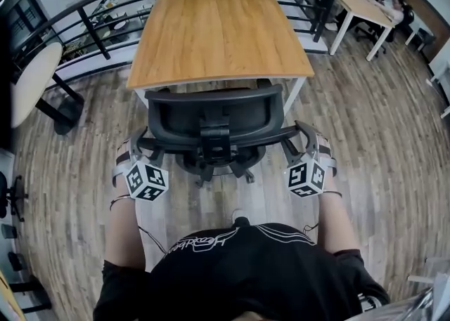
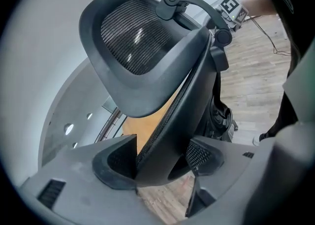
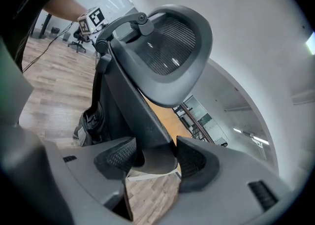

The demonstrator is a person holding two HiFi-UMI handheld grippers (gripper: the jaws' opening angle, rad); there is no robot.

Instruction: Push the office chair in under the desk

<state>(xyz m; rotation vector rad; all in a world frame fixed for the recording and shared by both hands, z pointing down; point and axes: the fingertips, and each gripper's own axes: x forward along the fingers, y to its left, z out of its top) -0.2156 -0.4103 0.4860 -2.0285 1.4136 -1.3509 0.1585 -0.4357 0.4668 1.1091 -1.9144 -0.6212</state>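
A black mesh office chair (image 1: 214, 112) stands with its back towards me, its seat partly under the front edge of the wooden desk (image 1: 218, 31). My left gripper (image 1: 137, 147) is shut on the left edge of the backrest. My right gripper (image 1: 309, 142) is shut on the right edge. In the left gripper view the backrest frame (image 2: 142, 56) runs down between the pads of my left gripper (image 2: 162, 157). The right gripper view shows the chair's back (image 3: 167, 56) held the same way by my right gripper (image 3: 155, 157). The chair's base is mostly hidden under the seat.
A dark metal railing (image 1: 105, 3) runs behind the desk. A round white table (image 1: 31, 77) stands at the left. Another desk (image 1: 362, 3) with a seated person is at the top right. The floor (image 1: 380, 137) is wood plank.
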